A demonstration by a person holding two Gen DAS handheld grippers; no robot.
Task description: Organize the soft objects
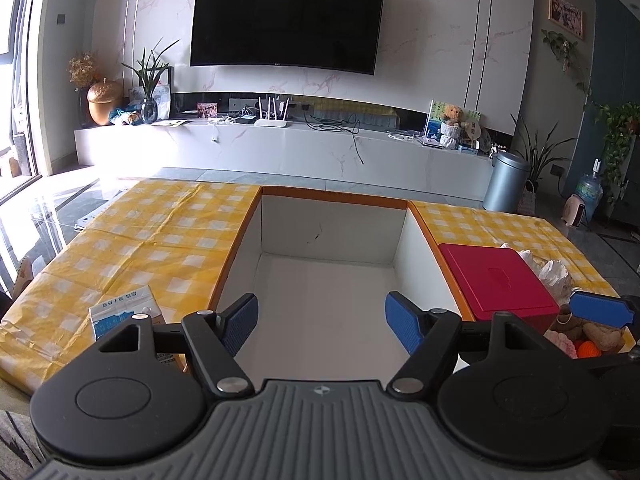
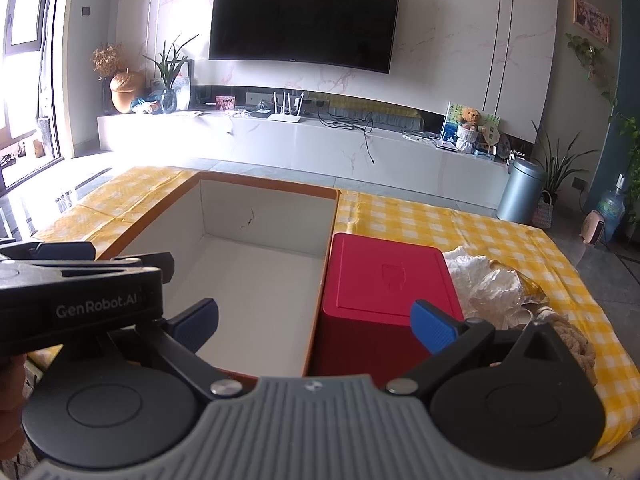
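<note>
Soft toys (image 1: 592,336) sit bunched in a low container at the near right corner of the desk (image 1: 152,240), just to the right of the red box (image 1: 496,280); I make out a brown plush, something pink and an orange ball, though my right claw partly covers them. Beyond that heap, also right of the red box, lies crumpled white paper or cloth (image 2: 484,280). I take the red box as my reference: its closed lid faces up, and it stands against the outer right wall of the big open box (image 1: 328,236), which has white inner walls, an orange rim and a bare floor. Left of that big box, on the far side from the red one, a small milk carton (image 1: 124,312) lies on the yellow checked cloth.

My left claw (image 1: 322,322) hangs over the near edge of the big box, left of the red one, its blue pads spread wide with only the box floor showing between them. My right claw (image 2: 316,322) is also spread wide and grips nothing; its right pad is in front of the red box's near corner, its left pad over the big box.
</note>
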